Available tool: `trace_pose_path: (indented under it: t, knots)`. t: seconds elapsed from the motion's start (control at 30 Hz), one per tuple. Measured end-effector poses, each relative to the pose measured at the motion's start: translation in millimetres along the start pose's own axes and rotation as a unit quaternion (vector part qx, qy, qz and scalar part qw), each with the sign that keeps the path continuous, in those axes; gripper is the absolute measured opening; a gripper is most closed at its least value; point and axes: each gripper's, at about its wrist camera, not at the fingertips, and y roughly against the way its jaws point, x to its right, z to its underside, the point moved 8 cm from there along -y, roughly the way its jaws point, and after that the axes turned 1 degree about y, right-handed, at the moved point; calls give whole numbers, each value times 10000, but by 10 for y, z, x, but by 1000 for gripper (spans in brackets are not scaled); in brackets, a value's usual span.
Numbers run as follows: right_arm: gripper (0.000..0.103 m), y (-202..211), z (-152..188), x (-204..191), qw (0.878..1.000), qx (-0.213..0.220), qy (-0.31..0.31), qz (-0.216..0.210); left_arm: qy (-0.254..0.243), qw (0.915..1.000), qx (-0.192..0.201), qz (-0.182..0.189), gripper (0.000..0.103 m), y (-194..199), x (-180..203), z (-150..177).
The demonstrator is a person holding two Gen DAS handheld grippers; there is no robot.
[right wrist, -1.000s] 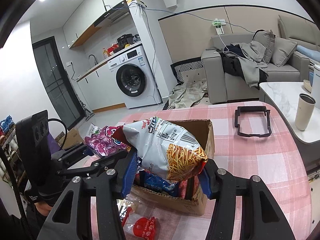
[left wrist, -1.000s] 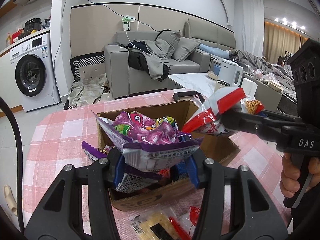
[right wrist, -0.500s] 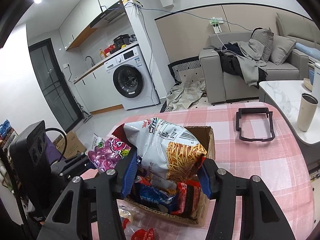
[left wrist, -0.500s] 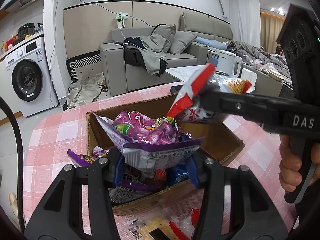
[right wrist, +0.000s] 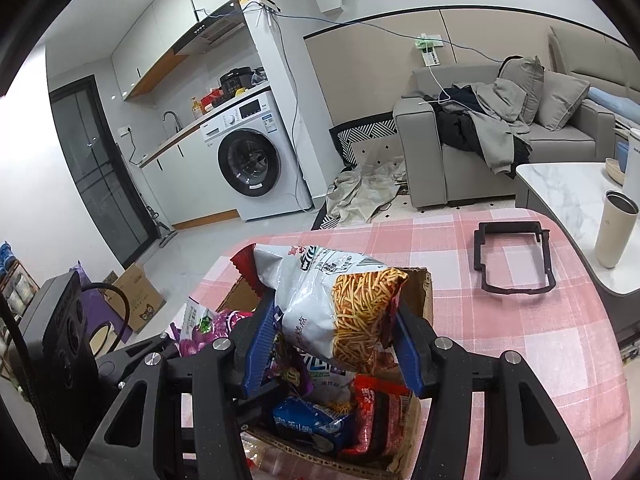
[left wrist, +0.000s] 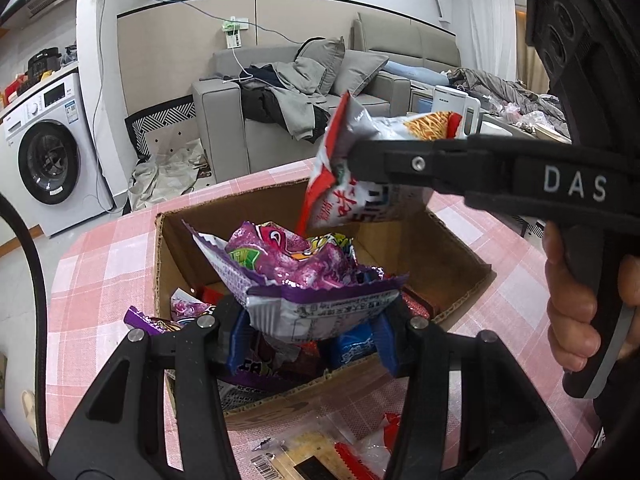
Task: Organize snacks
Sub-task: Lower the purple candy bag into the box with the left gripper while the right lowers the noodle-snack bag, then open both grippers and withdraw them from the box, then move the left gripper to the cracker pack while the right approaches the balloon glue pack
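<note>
Cardboard box [left wrist: 456, 248], snack packets [right wrist: 320, 420] inside

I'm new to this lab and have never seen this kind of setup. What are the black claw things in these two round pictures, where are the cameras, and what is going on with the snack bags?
No robot arm here: a person holds a hand-squeezed two-finger gripper in each hand. Each gripper carries a fisheye camera looking forward along its fingers, which is why both pictures look round and bent.

In the left wrist view, the left gripper is closed on a purple snack bag. The right gripper also shows there from the side, with the person's hand on its handle.

In the right wrist view, the right gripper pinches a white and orange snack-stick bag.

Both bags hang over an open cardboard box, already holding several snacks, on a table with a pink checked cloth. A few packets lie outside the box.
</note>
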Motion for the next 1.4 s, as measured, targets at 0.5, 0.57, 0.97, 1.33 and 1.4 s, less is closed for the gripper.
trace_pose_path:
  t: [0.5, 0.57, 0.97, 1.33, 1.4]
  knots:
    - [75, 64, 23, -47, 9996, 25, 257, 70, 334, 9994, 5, -58, 82, 147, -114, 20]
    - [85, 133, 67, -51, 9996, -13, 283, 15, 400, 9992, 56, -42, 83, 250, -138, 24]
    - [103, 531, 528, -82, 9997, -122, 222, 37, 870, 9942, 300, -563, 102, 860, -379, 331]
    - [103, 611, 974, -119, 9994, -333, 77, 12, 966, 9909, 281, -898, 102, 1273, -515, 801]
    - [103, 605, 1004, -104, 9995, -329, 29, 3, 949, 9906, 276, -945, 102, 1267, -520, 804]
